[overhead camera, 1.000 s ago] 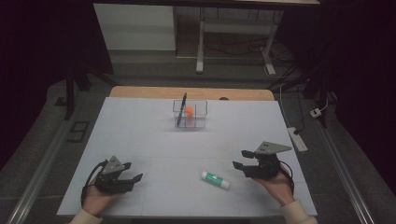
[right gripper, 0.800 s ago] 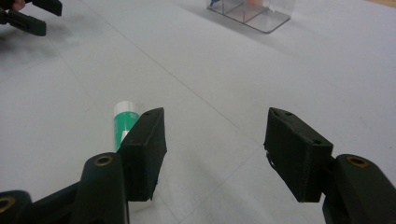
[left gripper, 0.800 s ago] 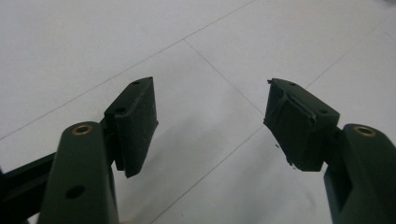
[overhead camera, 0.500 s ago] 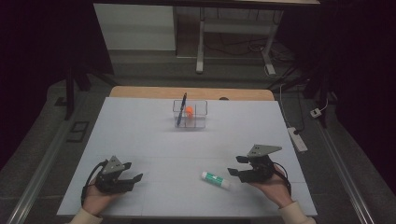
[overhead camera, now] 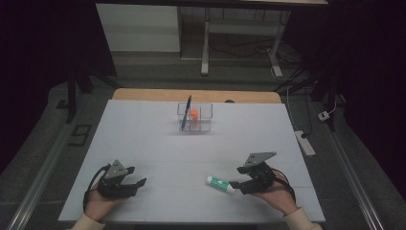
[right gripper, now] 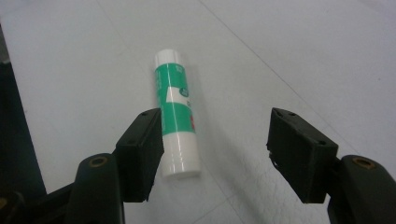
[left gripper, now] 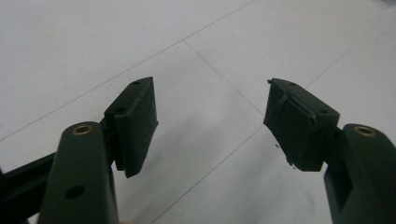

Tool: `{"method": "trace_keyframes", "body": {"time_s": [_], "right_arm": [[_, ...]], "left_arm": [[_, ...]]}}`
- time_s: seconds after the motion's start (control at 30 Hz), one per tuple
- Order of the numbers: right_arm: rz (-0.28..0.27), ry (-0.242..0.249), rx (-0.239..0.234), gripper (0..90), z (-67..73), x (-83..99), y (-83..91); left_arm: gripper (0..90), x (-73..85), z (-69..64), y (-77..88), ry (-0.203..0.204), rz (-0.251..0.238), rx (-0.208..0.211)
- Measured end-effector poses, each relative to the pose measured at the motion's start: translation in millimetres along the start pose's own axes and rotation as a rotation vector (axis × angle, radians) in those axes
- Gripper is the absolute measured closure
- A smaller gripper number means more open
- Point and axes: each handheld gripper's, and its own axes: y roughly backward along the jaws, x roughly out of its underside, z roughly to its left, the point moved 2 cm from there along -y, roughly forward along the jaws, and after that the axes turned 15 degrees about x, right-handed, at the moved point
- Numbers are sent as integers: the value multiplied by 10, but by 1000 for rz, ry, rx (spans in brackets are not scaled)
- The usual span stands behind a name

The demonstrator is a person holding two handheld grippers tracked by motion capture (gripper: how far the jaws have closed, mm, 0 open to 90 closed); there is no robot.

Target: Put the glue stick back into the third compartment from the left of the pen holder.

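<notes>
A green and white glue stick (overhead camera: 220, 183) lies flat on the white table (overhead camera: 158, 148) near the front right. My right gripper (overhead camera: 238, 185) is at its right end. In the right gripper view the glue stick (right gripper: 176, 112) has its near end between the open jaws of my right gripper (right gripper: 215, 126), close beside the left jaw, and the pads do not press on it. Those jaws have just been opening. My left gripper (overhead camera: 136, 184) rests at the front left, and in its own view my left gripper (left gripper: 210, 102) is open over bare table.
A clear plastic box (overhead camera: 203, 125) stands at the back middle of the table, holding a dark pen (overhead camera: 186, 112) and a small orange thing (overhead camera: 194, 114). A white power strip (overhead camera: 304, 142) lies on the floor beyond the table's right edge.
My right gripper has slid left along the table until its jaws reach the glue stick's end. The left gripper has kept still.
</notes>
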Motion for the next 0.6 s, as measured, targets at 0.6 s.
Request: {"method": "trace_keyframes", "body": {"time_s": [0.6], "right_arm": [[102,138,-21,339,213,-48,-103]], "left_arm": [[338,-1,-4,-8,-4,5,0]]}}
